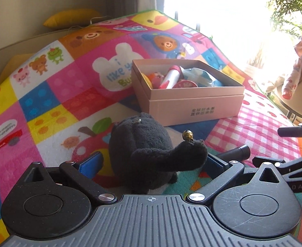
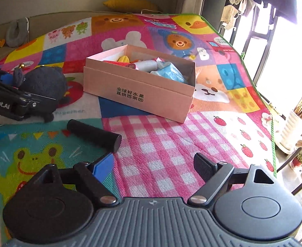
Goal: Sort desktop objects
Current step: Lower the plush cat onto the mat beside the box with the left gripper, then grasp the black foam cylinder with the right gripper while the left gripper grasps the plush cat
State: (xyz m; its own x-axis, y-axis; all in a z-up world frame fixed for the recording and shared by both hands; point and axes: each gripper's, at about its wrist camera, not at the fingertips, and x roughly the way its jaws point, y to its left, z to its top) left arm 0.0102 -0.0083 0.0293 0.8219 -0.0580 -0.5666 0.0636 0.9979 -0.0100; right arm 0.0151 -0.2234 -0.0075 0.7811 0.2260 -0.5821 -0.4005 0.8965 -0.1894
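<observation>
A: Landmark is the pink box (image 1: 192,100) on the cartoon play mat (image 1: 54,94) — we place everything off that. Box is open-topped and already holds a white-and-pink tube (image 1: 170,77), a blue packet (image 1: 200,78), some pink and yellow toys.

B: Left gripper (image 1: 151,162)?

A: On the near side of the box, apart from it. Black plush toy (image 1: 142,144) sits between the fingers, its limb with a small gold bell (image 1: 187,135) draped over toward the right finger. Fingers spread fairly wide. We can't tell if the pads press the plush — the blue pad (image 1: 93,162) on the left looks clear of it, the other is hidden behind the limb.

B: So grip unconfirmed. Right gripper (image 2: 154,167)?

A: Also on the near side of the box, over the pink checked patch of the mat. Jaws wide, nothing between them — just mat.

B: The black cylinder (image 2: 94,134)?

A: Lying on the mat in front of the box, toward its left corner in the right wrist view, just ahead of the right gripper's left finger (image 2: 103,167). Not touching the box. From the left wrist view we see only its end, past the plush limb.

B: Plush versus box?

A: Near the box's front left corner, outside it, not touching.
</observation>
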